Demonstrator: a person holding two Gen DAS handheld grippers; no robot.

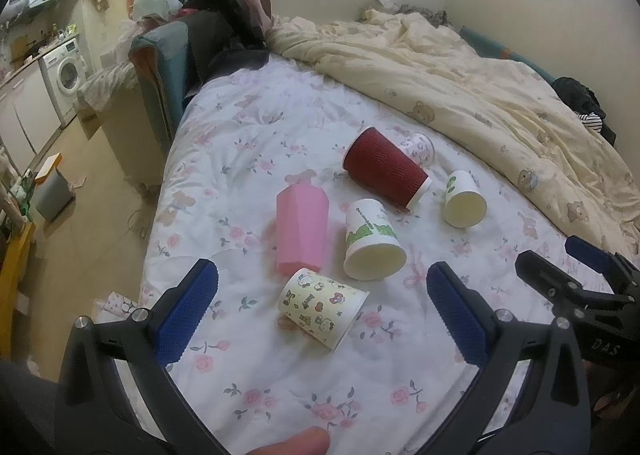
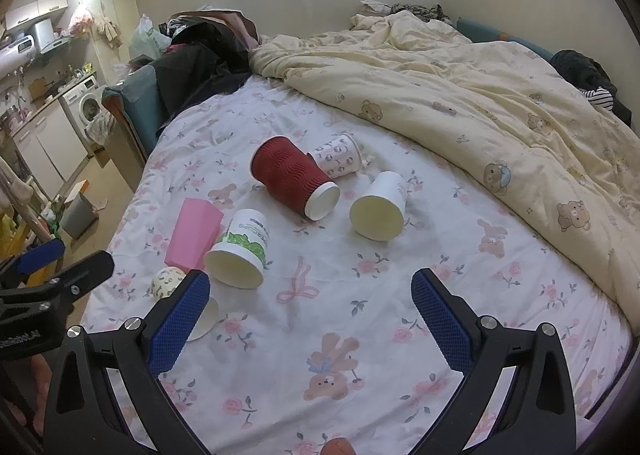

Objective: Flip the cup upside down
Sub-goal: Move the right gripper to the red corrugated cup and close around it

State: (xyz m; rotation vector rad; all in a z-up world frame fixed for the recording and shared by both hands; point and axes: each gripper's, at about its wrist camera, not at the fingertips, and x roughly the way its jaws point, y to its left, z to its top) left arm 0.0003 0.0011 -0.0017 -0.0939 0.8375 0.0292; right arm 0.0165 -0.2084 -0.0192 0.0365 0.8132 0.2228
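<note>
So there's six cups on the bed, all tipped on their sides on the floral sheet point(image 1: 280, 143). Closest to the foot edge of the bed is the cartoon-print cup point(image 1: 322, 307), mouth facing toward the wall side. It sits right in front of the left gripper point(image 1: 320, 311), whose blue pads are spread wide with nothing between them. The cup is lower down and not touched.

Just behind it lies the pink cup point(image 1: 302, 229), and beside that a white cup with green print point(image 1: 372, 241), open mouth toward the foot edge. Those two are basically touching in the right wrist view. Further in is the dark red ribbed cup point(image 1: 384, 167), with a small floral cup point(image 1: 420, 147) tucked against it, and another white cup point(image 1: 464, 197) a bit apart.

The right gripper point(image 2: 310, 323) is also wide open, hovering over bare sheet near the foot edge, with the green-print cup just off its left pad.

A cream bear-print duvet point(image 1: 460, 83) is bunched along the wall side of the bed.
</note>
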